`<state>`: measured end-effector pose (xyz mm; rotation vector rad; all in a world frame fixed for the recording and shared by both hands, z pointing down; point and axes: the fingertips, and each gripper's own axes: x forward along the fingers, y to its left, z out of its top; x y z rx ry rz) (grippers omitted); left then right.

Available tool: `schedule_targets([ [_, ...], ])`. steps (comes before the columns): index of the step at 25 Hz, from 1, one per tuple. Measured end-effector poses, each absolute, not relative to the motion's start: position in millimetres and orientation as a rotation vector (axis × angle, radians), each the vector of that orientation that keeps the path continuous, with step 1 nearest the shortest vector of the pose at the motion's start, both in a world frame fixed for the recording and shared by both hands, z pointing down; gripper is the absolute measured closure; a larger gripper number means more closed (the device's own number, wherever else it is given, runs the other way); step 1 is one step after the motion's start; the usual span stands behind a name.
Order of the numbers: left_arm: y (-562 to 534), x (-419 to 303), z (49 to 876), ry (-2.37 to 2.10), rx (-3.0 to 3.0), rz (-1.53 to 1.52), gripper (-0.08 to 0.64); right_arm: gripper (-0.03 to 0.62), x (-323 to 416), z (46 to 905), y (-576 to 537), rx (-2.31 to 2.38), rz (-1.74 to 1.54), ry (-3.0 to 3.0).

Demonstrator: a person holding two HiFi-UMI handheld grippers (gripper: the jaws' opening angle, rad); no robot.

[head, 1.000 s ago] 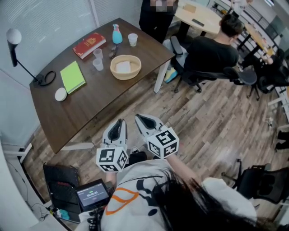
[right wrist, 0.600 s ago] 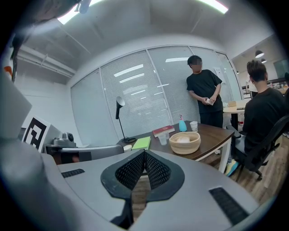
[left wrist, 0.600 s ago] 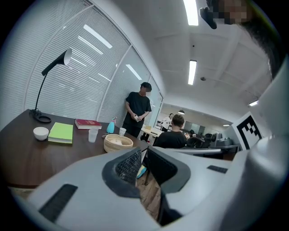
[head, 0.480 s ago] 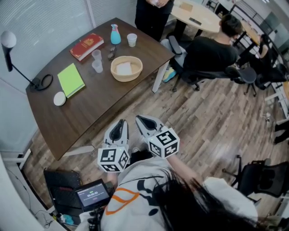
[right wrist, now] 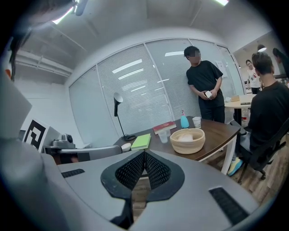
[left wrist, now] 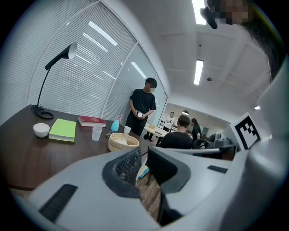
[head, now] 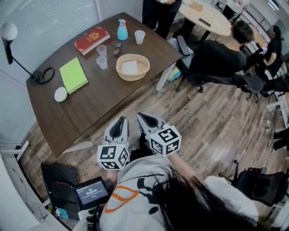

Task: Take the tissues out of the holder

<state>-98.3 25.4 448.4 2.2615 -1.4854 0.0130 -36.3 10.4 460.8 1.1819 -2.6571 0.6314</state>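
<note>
There are two grasping tools: the left hand-held gripper [head: 120,122] and the right hand-held gripper [head: 142,118]. Ahead of them stands one bench [head: 90,113]. It carries:

- one woven basket [head: 132,67]
- one red book [head: 92,39]
- one green notebook [head: 73,75]
- two clear plastic cups [head: 101,49] [head: 104,62]
- one white paper cup [head: 140,36]
- one blue spray bottle [head: 122,31]
- one small white bowl [head: 61,94]
- one desk lamp [head: 9,36]

Beyond the bench, one person stands [head: 160,11] and one sits [head: 216,54].

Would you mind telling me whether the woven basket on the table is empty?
Not empty: white tissues lie inside the basket.
</note>
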Motion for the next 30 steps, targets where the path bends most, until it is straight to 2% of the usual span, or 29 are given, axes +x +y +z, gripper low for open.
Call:
schedule_targets([
  [30,-163,-77,451,-1.638,2.161,0.046,0.515,0.580,-3,465,-200,1.059,0.745,-2.729],
])
